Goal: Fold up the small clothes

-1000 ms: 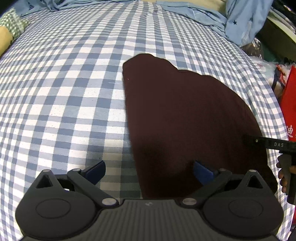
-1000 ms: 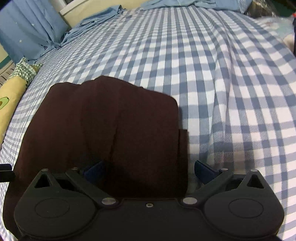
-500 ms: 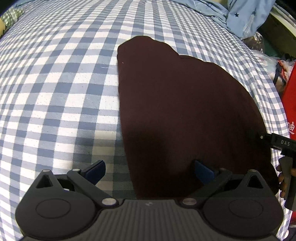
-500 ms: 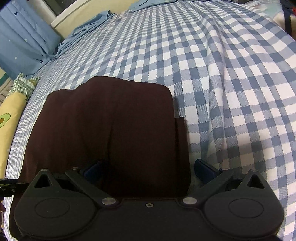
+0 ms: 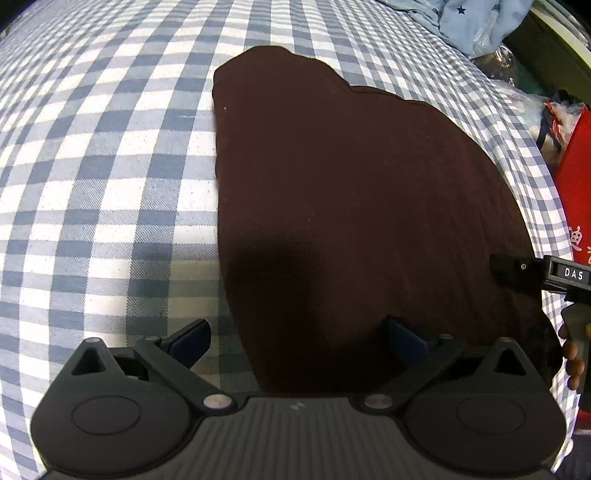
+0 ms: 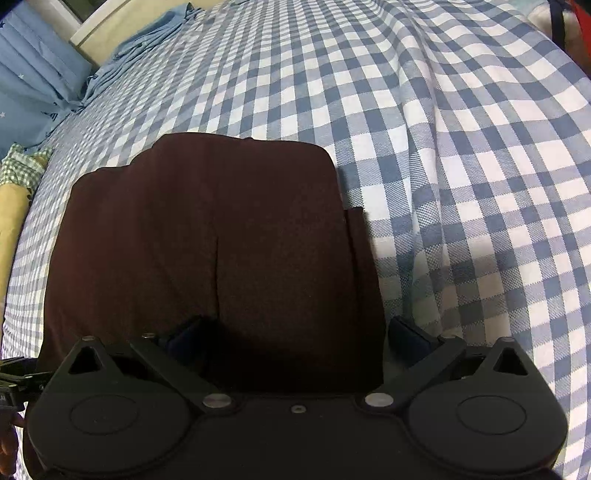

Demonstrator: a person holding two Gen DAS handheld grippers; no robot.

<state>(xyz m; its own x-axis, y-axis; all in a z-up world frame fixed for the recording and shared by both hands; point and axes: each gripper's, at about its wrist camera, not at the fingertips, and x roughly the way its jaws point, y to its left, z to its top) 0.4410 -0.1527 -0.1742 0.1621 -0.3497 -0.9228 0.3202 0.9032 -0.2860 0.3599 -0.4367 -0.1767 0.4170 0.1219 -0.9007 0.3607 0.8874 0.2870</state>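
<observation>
A dark maroon garment point(image 5: 351, 206) lies flat on the blue and white checked bedsheet point(image 5: 110, 166). My left gripper point(image 5: 299, 338) hangs open over its near left corner, one blue finger over the sheet, the other over the cloth. In the right wrist view the same garment point(image 6: 221, 240) appears folded, with a lower layer peeking out along its right edge. My right gripper point(image 6: 295, 334) is open above its near right part, nothing held. The right gripper's body point(image 5: 554, 275) and a hand's fingers show at the left view's right edge.
Light blue fabric with stars point(image 5: 472, 18) is bunched at the far end of the bed. A red bag point(image 5: 576, 177) and plastic bags stand past the bed's right edge. A yellow and green checked pillow point(image 6: 14, 192) lies at the left.
Both grippers have moved forward and lower over the garment, which now fills more of each view. Both stay open and the garment has not shifted.
</observation>
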